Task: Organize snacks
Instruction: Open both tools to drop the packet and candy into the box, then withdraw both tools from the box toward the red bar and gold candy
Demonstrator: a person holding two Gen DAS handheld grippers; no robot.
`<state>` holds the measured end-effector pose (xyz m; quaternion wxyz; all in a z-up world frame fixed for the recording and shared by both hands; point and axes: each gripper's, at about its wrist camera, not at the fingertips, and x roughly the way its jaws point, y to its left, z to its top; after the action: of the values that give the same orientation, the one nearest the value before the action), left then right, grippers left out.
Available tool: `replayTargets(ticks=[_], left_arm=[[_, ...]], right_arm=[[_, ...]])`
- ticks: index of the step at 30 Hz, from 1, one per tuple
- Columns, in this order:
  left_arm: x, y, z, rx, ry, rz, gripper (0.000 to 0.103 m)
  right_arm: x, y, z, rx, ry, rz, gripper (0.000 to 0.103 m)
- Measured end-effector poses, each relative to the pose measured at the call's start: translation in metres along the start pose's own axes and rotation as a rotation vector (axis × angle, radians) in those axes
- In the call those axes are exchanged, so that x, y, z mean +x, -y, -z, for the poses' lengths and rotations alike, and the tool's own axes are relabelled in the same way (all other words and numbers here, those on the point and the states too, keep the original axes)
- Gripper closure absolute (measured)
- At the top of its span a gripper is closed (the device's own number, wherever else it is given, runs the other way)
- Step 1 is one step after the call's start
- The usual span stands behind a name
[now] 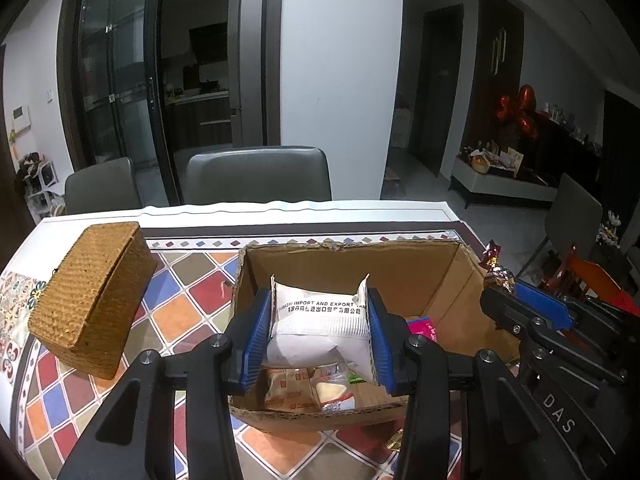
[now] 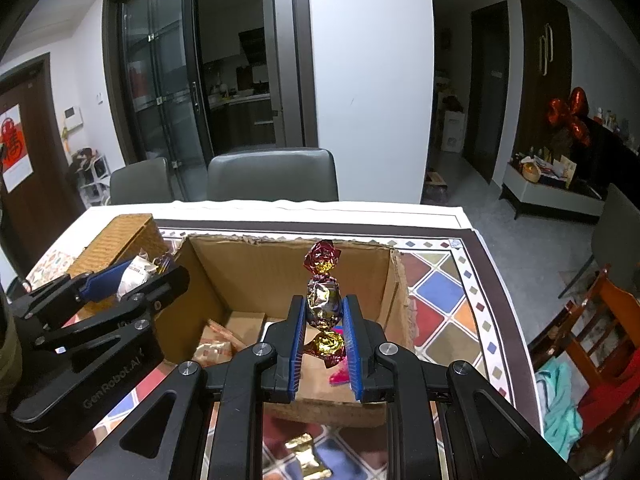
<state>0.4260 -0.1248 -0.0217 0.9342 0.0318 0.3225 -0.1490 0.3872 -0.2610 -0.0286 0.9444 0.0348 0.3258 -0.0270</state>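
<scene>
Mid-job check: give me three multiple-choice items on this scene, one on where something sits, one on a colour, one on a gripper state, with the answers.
1. Where is the woven box relative to the cardboard box?
A. inside it
B. on the table to its left
C. on a chair

2. What colour are the pads of the right hand-held gripper?
A. blue
B. green
C. white

3. What is the left hand-held gripper doing?
A. hanging open, holding nothing
B. gripping the woven box
C. shut on the white snack packet

Answers: B, the woven box stands apart on the patterned cloth; A, blue strips flank the foil candy; C, both pads press the packet's sides over the cardboard box.
</scene>
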Motion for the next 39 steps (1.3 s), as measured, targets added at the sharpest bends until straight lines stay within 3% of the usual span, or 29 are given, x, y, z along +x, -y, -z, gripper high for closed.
replayTargets(ticks=[9,11,13,18,22,39], left_arm=[[-0.002,-0.001,0.001,0.008,-0.003,-0.024,0.041],[-0.006,-0.001,0.001,0.005,0.001,-0.029,0.037],[-0.008,-0.002,0.001,0.000,0.004,-0.033,0.031],[-0.015,-0.005,0.001,-0.001,0.023,-0.063,0.017],[-0.024,-0.007,0.000,-0.003,0.032,-0.087,0.012],[-0.076,-0.015,0.009,-0.022,0.084,-0.138,0.002]], right_arm=[[0.002,0.001,-0.002,-0.003,0.012,0.017,0.082],[0.001,0.001,-0.002,0.001,0.015,0.022,0.074],[0.000,0.002,-0.002,0.004,0.022,0.027,0.059],[-0.005,0.005,-0.002,0.013,0.038,0.038,0.045],[-0.013,0.009,-0.003,0.031,0.055,0.053,0.032],[-0.056,0.001,0.002,0.033,0.102,0.053,0.029]])
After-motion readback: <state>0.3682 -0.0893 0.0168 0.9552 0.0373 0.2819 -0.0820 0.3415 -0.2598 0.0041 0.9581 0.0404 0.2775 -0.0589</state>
